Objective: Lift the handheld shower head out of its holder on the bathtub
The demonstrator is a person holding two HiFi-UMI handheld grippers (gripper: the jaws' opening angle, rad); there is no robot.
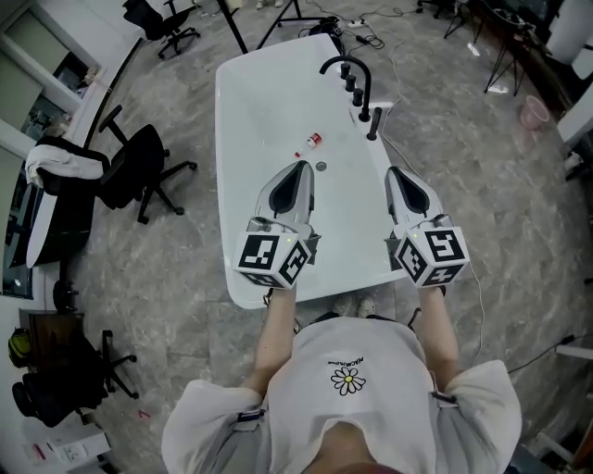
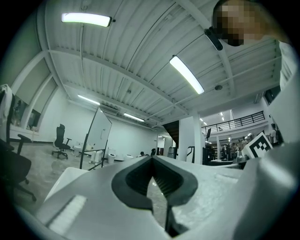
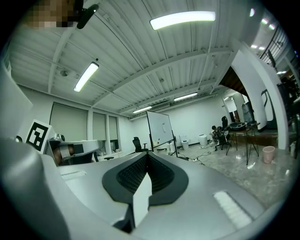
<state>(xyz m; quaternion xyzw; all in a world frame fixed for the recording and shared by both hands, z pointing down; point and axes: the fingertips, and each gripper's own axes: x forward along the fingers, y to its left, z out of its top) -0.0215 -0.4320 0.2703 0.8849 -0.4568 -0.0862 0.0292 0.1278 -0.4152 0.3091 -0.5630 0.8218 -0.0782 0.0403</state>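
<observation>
Shower head (image 1: pixel 374 123) stood at the bathtub (image 1: pixel 250 111) rim, toward 1 o'clock in the head view, a short dark upright stick just beside the black faucet (image 1: pixel 347 67). It was small there, so you could not make out its holder or how it sat in it. Neither gripper view showed it: both looked out over the room and up at the ceiling lights.

Your left claw (image 1: pixel 304 165) was closed, its dark ribbed pads (image 2: pixel 136 180) meeting at the tips with nothing between them. Your right claw (image 1: pixel 393 170) was closed the same way, also holding nothing. Both hung over the near half of the tub, touching neither the tub nor the fittings. The shower head lay at about 12 o'clock from the right claw, well apart from it.

Your forearms ran down to 6 o'clock, and your hands were hidden under the grippers.

Counted: two claws, each with one marker cube, the left cube (image 1: pixel 273 257) and the right cube (image 1: pixel 433 255); one tub; one faucet; one small bottle with a red end (image 1: pixel 309 143) lying in the basin at 12 o'clock from the left claw; one round drain (image 1: pixel 321 167) just beside that claw's tip. Two office chairs showed clearly, one (image 1: pixel 139 167) at 9 o'clock and one (image 1: pixel 162 23) at 11 o'clock. Dark clutter at 8 o'clock was too dim to identify.
</observation>
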